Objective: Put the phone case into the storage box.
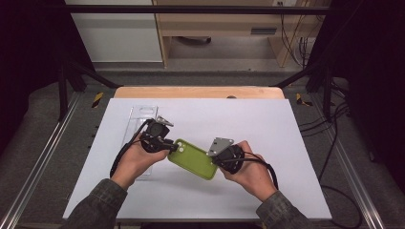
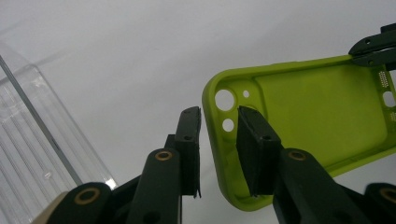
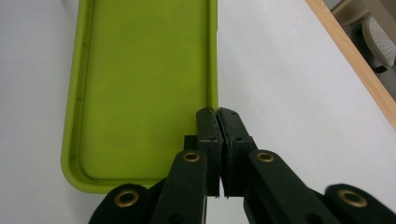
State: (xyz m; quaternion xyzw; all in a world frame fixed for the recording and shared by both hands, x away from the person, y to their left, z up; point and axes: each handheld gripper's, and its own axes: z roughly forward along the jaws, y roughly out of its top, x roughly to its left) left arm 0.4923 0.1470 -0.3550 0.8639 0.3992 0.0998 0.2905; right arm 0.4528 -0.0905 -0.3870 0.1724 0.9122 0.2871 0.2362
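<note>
Two hand-held grippers are holding a lime-green phone case (image 1: 192,159) just above the white worktop (image 1: 248,124), near its middle, with the open inner side facing up. The right gripper (image 3: 218,112) is clamping the case's side wall near one corner, its jaws pressed together on the thin rim. The left gripper (image 2: 219,123) is sitting at the opposite end, by the camera cut-outs: one jaw is lying inside the case and the other outside it, with the end wall between them. A gap is showing between the outer pad (image 2: 189,149) and the wall, so this gripper is not yet gripping. A clear plastic tray (image 1: 141,121) is lying on the worktop just behind the left hand (image 1: 136,160).
</note>
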